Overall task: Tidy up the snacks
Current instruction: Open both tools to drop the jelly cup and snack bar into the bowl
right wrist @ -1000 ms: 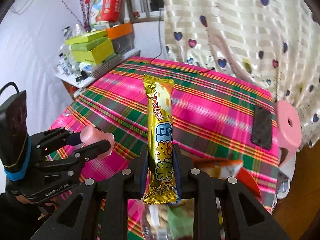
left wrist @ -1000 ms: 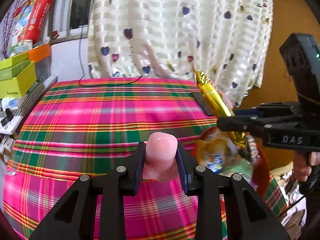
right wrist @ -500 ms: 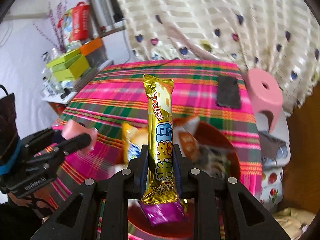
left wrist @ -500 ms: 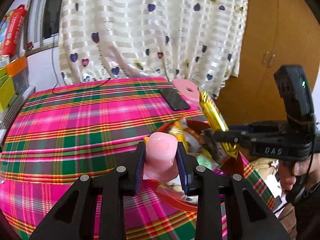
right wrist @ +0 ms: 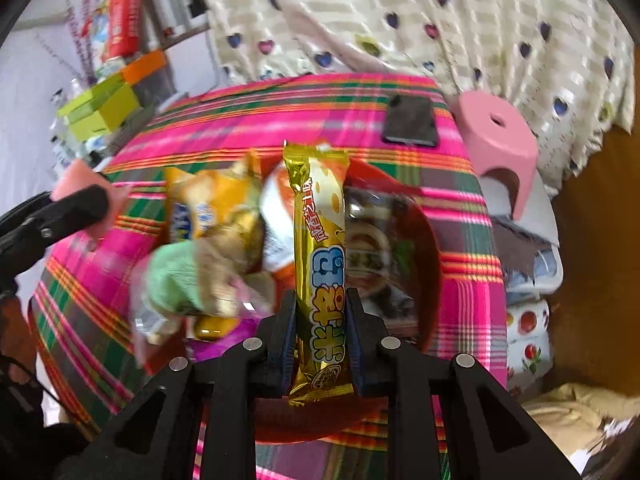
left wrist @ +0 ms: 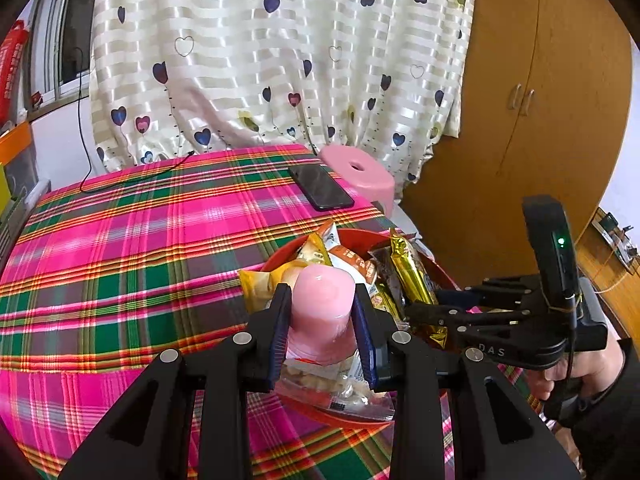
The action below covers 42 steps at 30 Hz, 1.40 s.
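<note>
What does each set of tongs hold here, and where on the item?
Left tongs clamp a pink jelly cup by its sides. Right tongs clamp a gold snack bar near its lower end.

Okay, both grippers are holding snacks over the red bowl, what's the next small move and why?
Probably open the right gripper: its gold snack bar already hangs above the red bowl of packets, so it should drop in. The left gripper can release its pink jelly cup afterwards.
</note>
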Tool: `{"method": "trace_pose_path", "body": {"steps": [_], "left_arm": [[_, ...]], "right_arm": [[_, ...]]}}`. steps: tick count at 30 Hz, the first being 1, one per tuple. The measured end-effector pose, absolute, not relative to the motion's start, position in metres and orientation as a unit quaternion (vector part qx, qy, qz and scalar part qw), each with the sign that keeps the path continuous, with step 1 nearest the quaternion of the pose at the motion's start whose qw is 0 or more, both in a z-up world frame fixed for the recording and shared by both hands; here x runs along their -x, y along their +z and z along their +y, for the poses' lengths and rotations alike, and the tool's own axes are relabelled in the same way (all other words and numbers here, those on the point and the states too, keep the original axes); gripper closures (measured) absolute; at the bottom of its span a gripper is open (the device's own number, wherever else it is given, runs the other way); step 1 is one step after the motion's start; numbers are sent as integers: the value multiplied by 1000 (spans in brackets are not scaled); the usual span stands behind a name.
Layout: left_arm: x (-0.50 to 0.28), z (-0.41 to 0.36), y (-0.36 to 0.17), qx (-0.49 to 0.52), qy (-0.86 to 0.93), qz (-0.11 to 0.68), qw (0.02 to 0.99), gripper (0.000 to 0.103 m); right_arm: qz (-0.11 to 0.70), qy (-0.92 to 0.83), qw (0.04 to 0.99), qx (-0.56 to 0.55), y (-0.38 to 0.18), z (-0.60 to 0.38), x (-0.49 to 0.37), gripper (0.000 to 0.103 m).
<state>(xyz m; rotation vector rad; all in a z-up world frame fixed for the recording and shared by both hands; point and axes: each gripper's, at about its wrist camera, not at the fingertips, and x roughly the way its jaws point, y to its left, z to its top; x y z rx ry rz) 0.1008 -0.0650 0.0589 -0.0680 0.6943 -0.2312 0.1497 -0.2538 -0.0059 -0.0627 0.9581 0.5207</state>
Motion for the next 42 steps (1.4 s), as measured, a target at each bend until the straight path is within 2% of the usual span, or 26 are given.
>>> {"method": "trace_pose_path", "body": {"steps": [4,6,12,28,42], "left_arm": [[-106,-71,57,29,-118,344,931,71],[-108,-74,56,28,-121,346,930,71],[-117,-90,54,21,-138,352,926,71],[-156,-113,33,31,-178,382,906,71],[-126,-101,44,29,-141,371,917,68]], "right_arm": [[456,249,855,15,-8,-260,-146,80],[457,247,855,10,-7,-262,-144,70],[445,248,860,0,-1,-266,-134,64],[431,244,869,-19,4,-279,-130,60],[406,233,884,5,21,-265,-109,60]]}}
